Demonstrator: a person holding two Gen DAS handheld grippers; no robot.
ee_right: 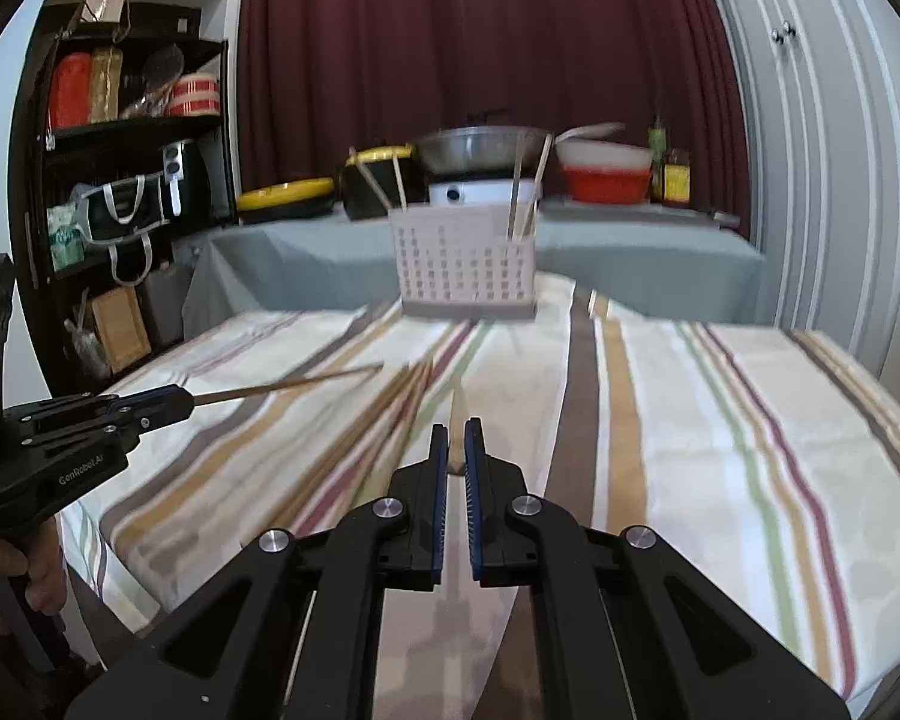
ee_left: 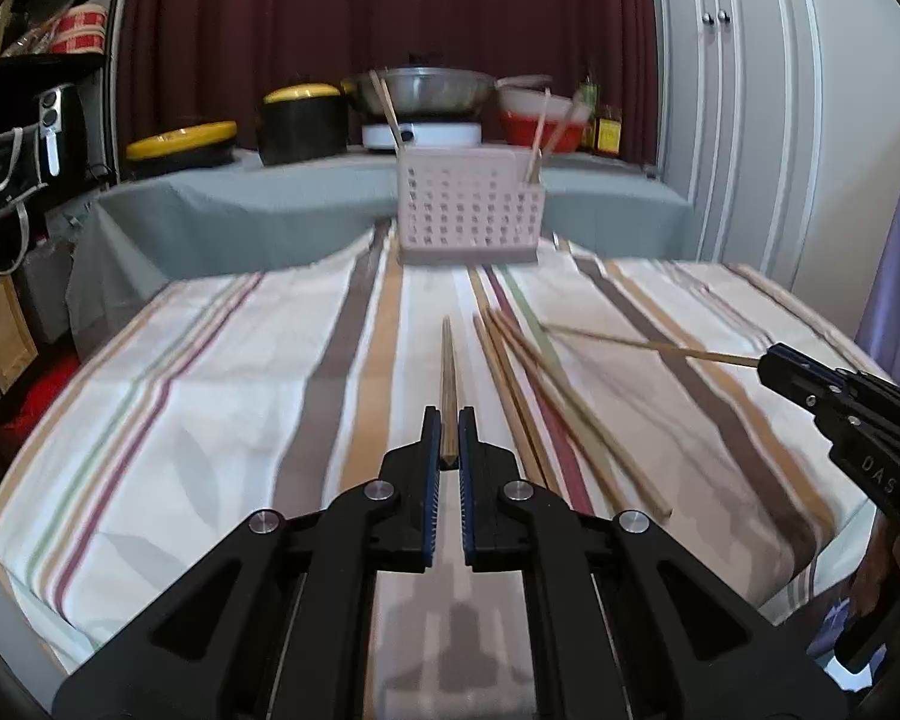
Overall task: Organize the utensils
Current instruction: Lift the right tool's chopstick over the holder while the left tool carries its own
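My left gripper [ee_left: 450,420] is shut on one wooden chopstick [ee_left: 448,360] that points straight ahead above the striped cloth [ee_left: 210,390]. My right gripper [ee_right: 456,435] is shut on another chopstick [ee_right: 457,414]. In the left wrist view the right gripper [ee_left: 771,360] enters from the right, its stick [ee_left: 648,343] aimed left. In the right wrist view the left gripper [ee_right: 180,397] comes in from the left. Several loose chopsticks [ee_left: 528,396] lie fanned on the cloth between the grippers. A white perforated utensil basket [ee_left: 471,210] stands at the far edge, with a few chopsticks [ee_left: 537,144] upright in its end compartments.
Behind the basket a grey-covered counter [ee_left: 240,210] carries a wok [ee_left: 420,87], black and yellow pots [ee_left: 303,123] and a red bowl [ee_left: 540,126]. A black shelf [ee_right: 120,150] stands at left, a white cabinet [ee_left: 750,90] at right. A hand [ee_right: 36,564] holds the left gripper's handle.
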